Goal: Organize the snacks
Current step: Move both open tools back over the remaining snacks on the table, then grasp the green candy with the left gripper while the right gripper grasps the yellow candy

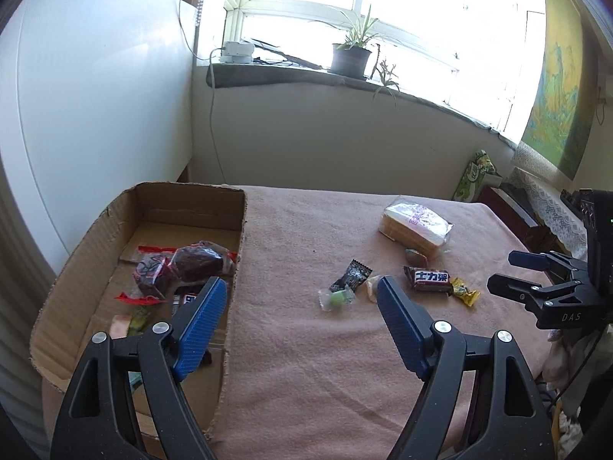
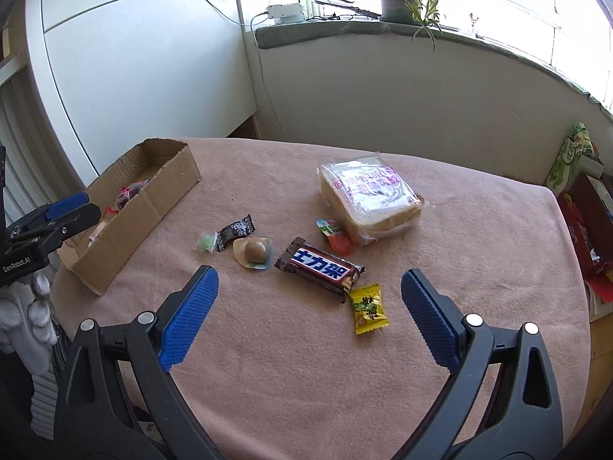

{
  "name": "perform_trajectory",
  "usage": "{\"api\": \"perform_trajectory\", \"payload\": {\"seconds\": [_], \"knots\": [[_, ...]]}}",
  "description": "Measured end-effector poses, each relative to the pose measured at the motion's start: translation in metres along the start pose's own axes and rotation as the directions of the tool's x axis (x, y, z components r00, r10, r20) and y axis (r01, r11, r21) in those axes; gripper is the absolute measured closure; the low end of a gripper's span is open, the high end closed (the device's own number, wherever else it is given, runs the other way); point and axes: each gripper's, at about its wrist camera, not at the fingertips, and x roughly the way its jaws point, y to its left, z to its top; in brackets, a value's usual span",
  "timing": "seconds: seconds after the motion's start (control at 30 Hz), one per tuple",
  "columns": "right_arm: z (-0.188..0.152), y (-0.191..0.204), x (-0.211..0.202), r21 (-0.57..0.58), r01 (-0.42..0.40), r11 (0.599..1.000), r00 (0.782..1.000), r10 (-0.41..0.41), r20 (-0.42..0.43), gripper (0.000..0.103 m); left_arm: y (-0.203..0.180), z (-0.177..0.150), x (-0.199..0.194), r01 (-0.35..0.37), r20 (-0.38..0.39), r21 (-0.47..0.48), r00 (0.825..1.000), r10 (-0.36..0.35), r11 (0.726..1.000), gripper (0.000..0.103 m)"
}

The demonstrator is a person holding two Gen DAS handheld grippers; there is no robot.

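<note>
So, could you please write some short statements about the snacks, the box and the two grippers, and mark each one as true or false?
1. The cardboard box already contains some wrapped snacks. True.
2. The right gripper is shut on the chocolate bar. False: its jaws are wide open and hold nothing; the bar lies on the pink cloth.
3. The yellow candy packet lies beside the chocolate bar, on the cloth. True.
4. The bagged sliced bread is inside the box. False: it lies on the cloth, apart from the box.
5. The left gripper is open. True.
6. The green candy lies on the windowsill. False: it is on the cloth, next to a black candy wrapper.
</note>
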Motion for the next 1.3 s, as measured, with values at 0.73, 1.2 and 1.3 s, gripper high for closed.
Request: {"api": "perform_trajectory", "payload": {"seconds": [0.73, 1.2, 1.3], "knots": [[-0.019, -0.037, 0.061, -0.026, 0.000, 1.000, 0.992, -0.004, -0.125, 0.040, -0.023, -0.018, 0.097, 0.048, -0.203, -0.037, 0.978, -0.055, 0.998, 0.063], [-0.022, -0.034, 0.077, -0.051, 0.019, 0.998, 0.988, -0.027, -0.154, 0.060, -0.021, -0.021, 0.111, 0.019, -0.230, -0.022, 0.973, -0.024, 1.000, 0.070], [-0.023, -0.033, 0.076, -0.058, 0.027, 0.998, 0.987, -0.036, -0.154, 0.064, -0.023, -0.021, 0.113, 0.012, -0.230, -0.013, 0.973, -0.014, 1.000, 0.076]]}}
